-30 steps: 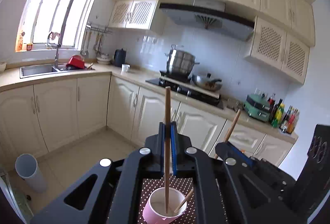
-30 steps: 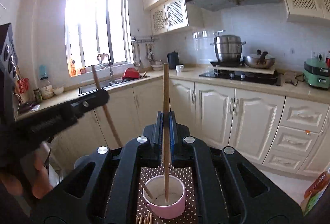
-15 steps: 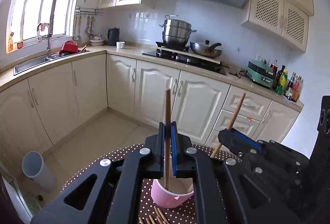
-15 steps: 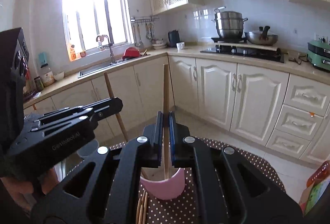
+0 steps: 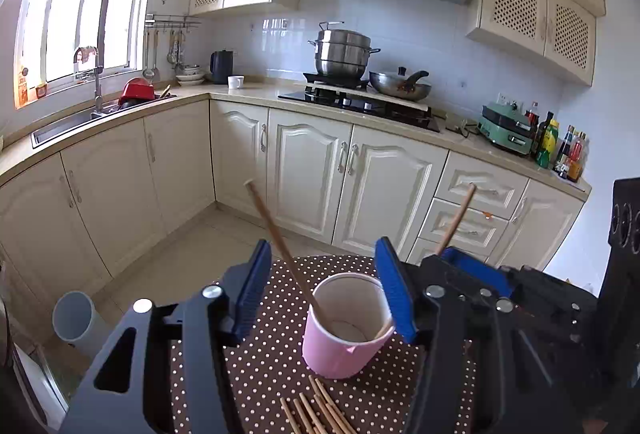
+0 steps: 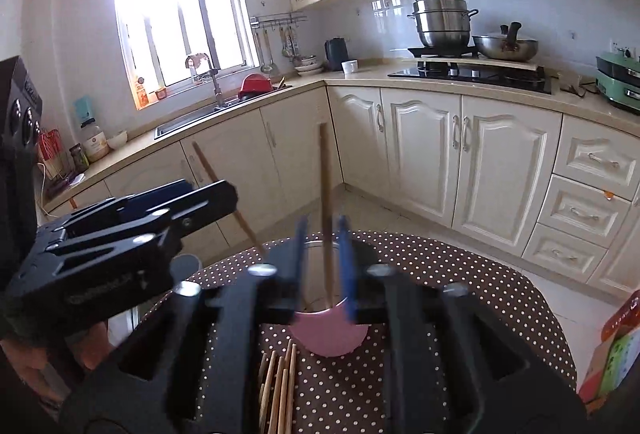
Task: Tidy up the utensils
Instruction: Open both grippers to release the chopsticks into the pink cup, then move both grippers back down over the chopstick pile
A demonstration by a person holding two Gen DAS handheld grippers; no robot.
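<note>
A pink cup (image 5: 343, 326) stands on the brown polka-dot table (image 5: 276, 354). My left gripper (image 5: 326, 290) is open with its jaws wide on either side of the cup; a wooden chopstick (image 5: 280, 246) leans free in the cup. My right gripper (image 6: 323, 266) is slightly open, its blue pads apart around a second upright chopstick (image 6: 325, 210) that stands in the cup (image 6: 329, 330). The right gripper also shows in the left wrist view (image 5: 452, 258). Several loose chopsticks (image 6: 278, 386) lie on the table before the cup.
The left gripper body (image 6: 120, 234) fills the left of the right wrist view. Kitchen cabinets (image 5: 312, 170), a hob with pots (image 5: 344, 54) and a sink (image 5: 80, 118) stand behind. A grey bin (image 5: 76, 318) is on the floor left of the table.
My left gripper has opened and its chopstick now leans free in the cup. My right gripper's pads have parted around its chopstick. Both grippers have lowered and pulled back.
</note>
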